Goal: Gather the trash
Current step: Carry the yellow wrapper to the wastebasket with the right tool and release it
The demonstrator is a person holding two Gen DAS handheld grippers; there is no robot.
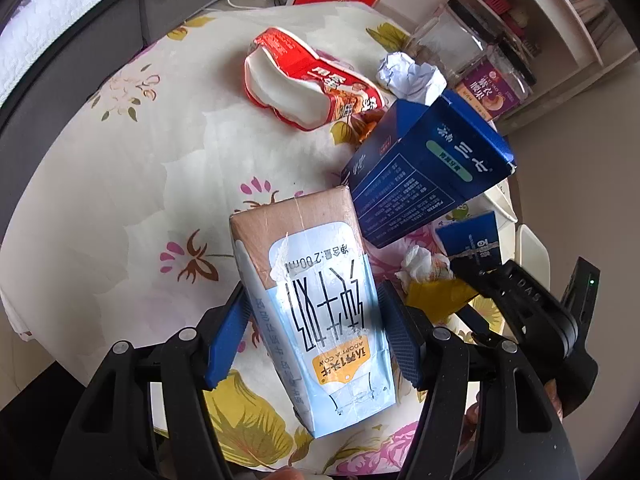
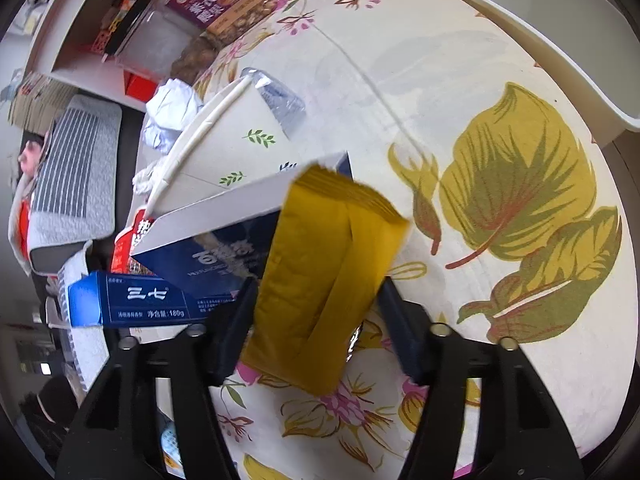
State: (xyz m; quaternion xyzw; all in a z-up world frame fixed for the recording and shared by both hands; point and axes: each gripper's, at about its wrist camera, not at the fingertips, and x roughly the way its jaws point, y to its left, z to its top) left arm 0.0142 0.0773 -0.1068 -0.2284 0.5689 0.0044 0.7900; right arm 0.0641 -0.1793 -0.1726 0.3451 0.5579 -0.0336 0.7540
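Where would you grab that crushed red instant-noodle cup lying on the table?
Across its squashed middle, coming from above. The red noodle cup lies on its side, flattened, so its narrow waist should fit between two fingers; the wide open rim probably would not.

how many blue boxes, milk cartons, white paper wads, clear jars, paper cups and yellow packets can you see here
blue boxes: 2
milk carton: 1
white paper wads: 2
clear jars: 2
paper cup: 1
yellow packet: 1
total: 9
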